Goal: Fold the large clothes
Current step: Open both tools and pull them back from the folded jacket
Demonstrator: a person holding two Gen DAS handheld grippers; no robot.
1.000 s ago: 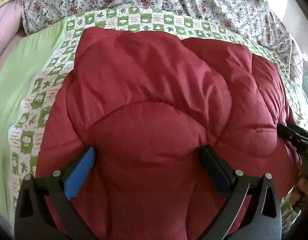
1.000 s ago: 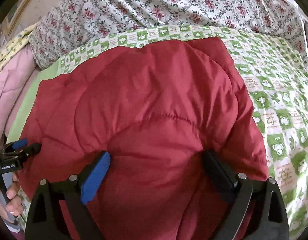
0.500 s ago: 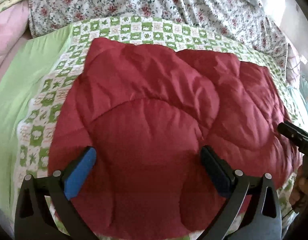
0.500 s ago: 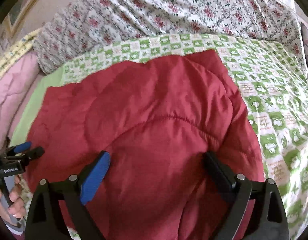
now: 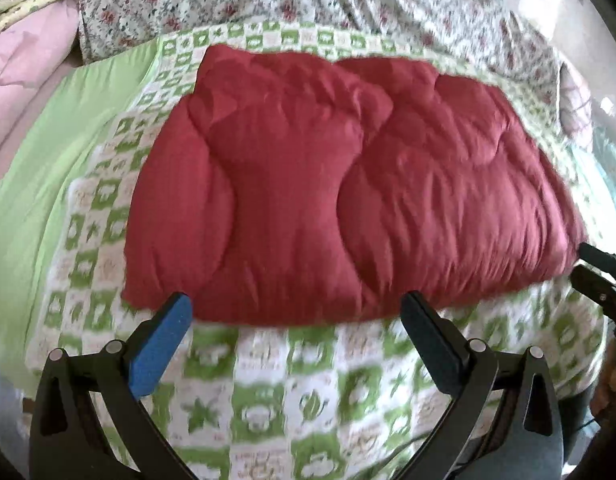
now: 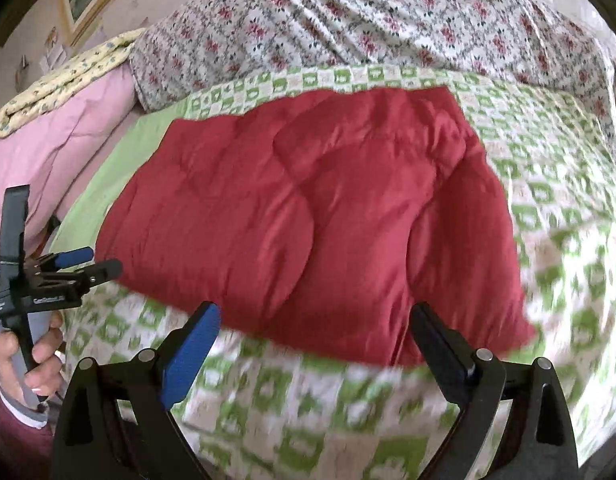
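On the bedspread (image 5: 268,392), red jacket (image 5: 340,184) now released.

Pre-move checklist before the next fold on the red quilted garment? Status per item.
1. Left gripper open, nothing held: ok.
2. Right gripper open, nothing held: ok.
3. Red garment lies wholly on the green checked sheet, apart from both grippers: ok.
4. Surface smooth: not ok, puffy and wrinkled.
5. Edges aligned: cannot tell, motion blur.
6. Floral bedding behind does not overlap the garment: ok.
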